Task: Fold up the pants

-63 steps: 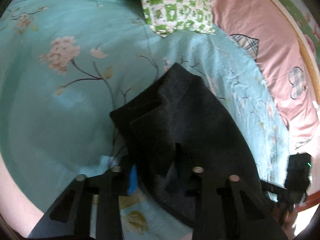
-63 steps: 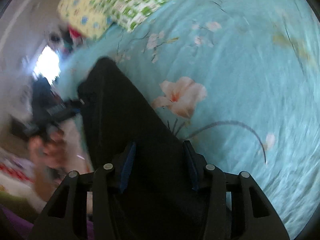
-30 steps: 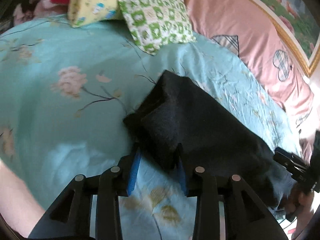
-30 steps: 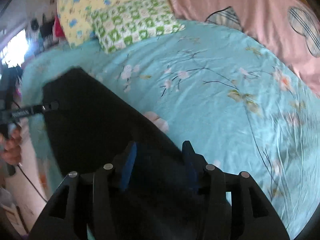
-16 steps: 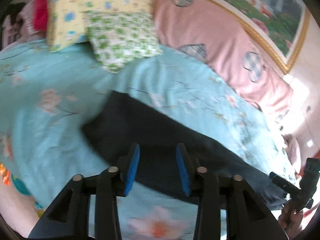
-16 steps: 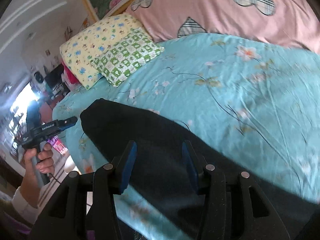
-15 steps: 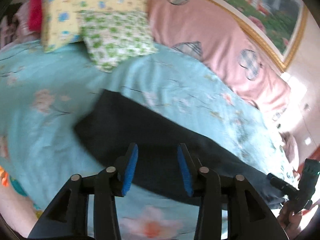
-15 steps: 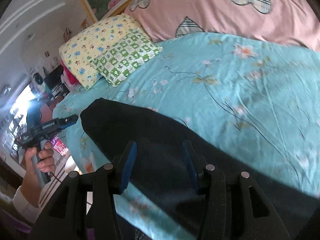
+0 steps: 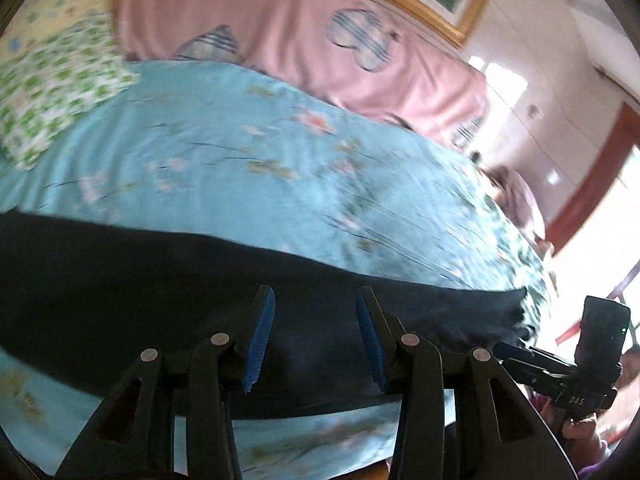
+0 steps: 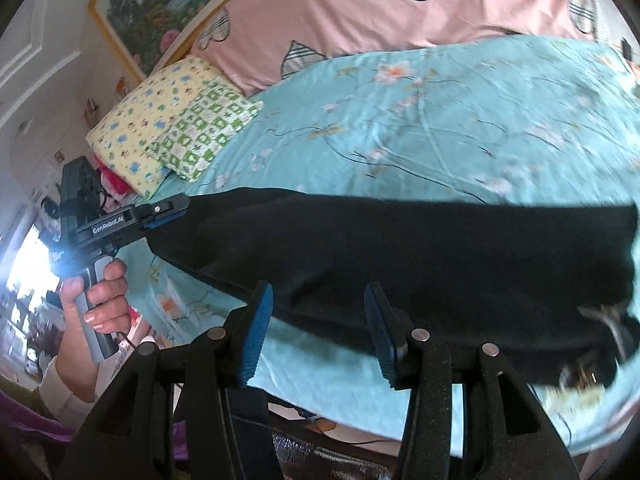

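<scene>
- Your left gripper (image 10: 176,210), seen at far left from the right wrist, pinches one end of the black pants (image 10: 400,248).
- Your right gripper (image 10: 316,328) shows blue pads spread, with the pants beyond them.
- The pants stretch lengthwise over the teal floral bed (image 10: 440,120); pillows (image 10: 172,124) lie far left.
</scene>
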Tool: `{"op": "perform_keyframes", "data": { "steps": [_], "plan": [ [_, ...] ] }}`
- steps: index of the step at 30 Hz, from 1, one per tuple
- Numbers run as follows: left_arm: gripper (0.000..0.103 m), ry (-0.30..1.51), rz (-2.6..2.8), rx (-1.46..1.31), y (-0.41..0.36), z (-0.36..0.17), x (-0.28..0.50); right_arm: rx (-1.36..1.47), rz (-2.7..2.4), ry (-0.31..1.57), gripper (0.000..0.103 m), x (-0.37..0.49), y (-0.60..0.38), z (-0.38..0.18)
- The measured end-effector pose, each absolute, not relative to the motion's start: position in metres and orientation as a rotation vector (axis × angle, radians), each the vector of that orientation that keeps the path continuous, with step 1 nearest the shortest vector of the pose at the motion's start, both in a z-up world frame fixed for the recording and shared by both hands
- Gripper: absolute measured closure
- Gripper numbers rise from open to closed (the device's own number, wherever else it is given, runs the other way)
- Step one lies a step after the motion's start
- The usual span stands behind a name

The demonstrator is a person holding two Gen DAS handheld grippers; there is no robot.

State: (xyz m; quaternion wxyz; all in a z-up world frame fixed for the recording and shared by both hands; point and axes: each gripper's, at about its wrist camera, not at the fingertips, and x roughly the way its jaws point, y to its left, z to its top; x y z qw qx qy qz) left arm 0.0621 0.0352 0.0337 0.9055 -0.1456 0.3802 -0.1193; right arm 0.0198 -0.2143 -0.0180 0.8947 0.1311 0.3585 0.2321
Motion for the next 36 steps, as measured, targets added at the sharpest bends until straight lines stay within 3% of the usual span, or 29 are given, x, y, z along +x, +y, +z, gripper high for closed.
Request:
{"op": "perform_keyframes", "data": {
  "steps": [3, 15, 36],
  "plan": [
    [0.052, 0.797, -0.309, -0.282, 0.012, 0.036, 0.068, 0.293, 0.45, 0.744, 0.054, 0.009, -0.227, -0.02],
    [0.047, 0.846, -0.543, -0.101, -0.083, 0.048, 0.105, 0.515, 0.235, 0.757, 0.054, -0.022, -0.301, -0.044],
    [0.045, 0.982, -0.797, 0.171, -0.179, 0.042, 0.151, 0.952, 0.032, 0.748, 0.052, -0.008, -0.348, -0.064]
  ]
}}
